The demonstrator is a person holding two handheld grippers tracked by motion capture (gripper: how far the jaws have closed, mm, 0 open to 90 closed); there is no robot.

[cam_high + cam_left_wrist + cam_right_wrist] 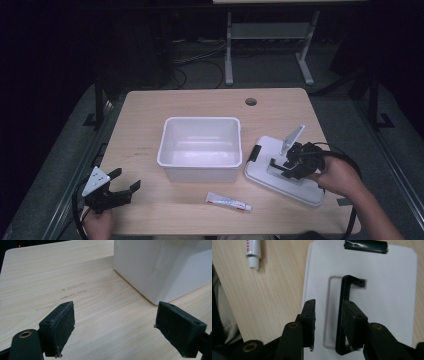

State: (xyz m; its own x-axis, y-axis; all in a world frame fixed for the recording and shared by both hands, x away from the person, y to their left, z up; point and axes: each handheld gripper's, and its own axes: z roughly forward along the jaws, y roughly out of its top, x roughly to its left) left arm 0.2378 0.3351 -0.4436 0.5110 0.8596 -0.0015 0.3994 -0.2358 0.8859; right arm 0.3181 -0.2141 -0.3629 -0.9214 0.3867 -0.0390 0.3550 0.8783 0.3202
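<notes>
A white bin (200, 120) stands empty at the middle of the wooden table (145, 115). To its right lies a white lid (267, 147) flat on the table, with a black handle (344, 287) in a recess and a black clip (365, 246) on one edge. My right gripper (280, 168) hovers over the lid, open; in the right gripper view (329, 303) its right jaw sits over the handle bar and its left jaw over bare lid. My left gripper (126, 180) is open at the front left, and only table lies between its jaws (115, 315); the bin's corner (160, 267) is ahead.
A small white tube (228, 201) lies in front of the bin near the table's front edge, also at the top left of the right gripper view (253, 251). A cable hole (251, 101) marks the far side of the table. A desk frame stands on the floor beyond.
</notes>
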